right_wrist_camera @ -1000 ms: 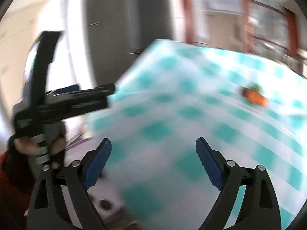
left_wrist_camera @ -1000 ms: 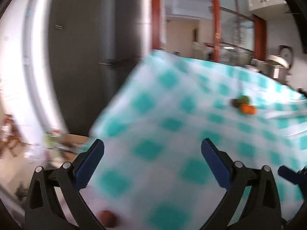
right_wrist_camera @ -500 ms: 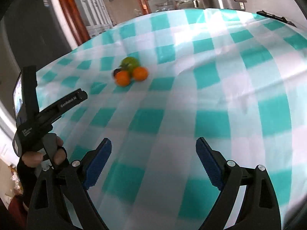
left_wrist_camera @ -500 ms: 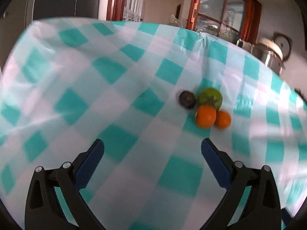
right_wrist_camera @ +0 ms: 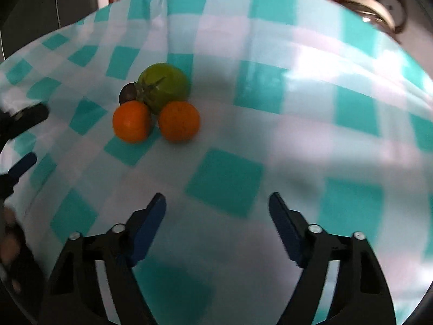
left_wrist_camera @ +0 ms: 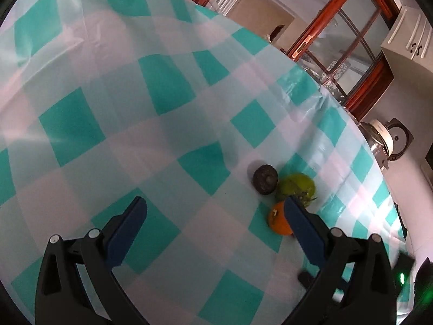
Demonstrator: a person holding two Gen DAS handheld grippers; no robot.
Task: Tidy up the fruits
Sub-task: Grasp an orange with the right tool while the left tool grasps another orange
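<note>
A small cluster of fruit lies on a teal-and-white checked tablecloth [right_wrist_camera: 224,178]. In the right wrist view it is a green tomato-like fruit [right_wrist_camera: 165,85], a dark purple fruit [right_wrist_camera: 127,93] and two oranges [right_wrist_camera: 132,122] [right_wrist_camera: 179,121]. My right gripper [right_wrist_camera: 216,203] is open and empty, short of the cluster. In the left wrist view the dark fruit [left_wrist_camera: 265,179], the green fruit [left_wrist_camera: 297,187] and one orange [left_wrist_camera: 278,220] lie by my right fingertip. My left gripper [left_wrist_camera: 213,205] is open and empty. The left gripper also shows at the left edge of the right wrist view [right_wrist_camera: 24,138].
The tablecloth [left_wrist_camera: 162,86] covers the whole table. Beyond its far edge stand wood-framed glass doors [left_wrist_camera: 343,40], white cabinets [left_wrist_camera: 408,35] and a metal pot [left_wrist_camera: 379,138]. A dark device with a green light [left_wrist_camera: 406,276] is at the lower right.
Both views swung from a dark fridge and the table's corner onto the tabletop. The fruit cluster is now closer and larger in both views. Both grippers stayed open.
</note>
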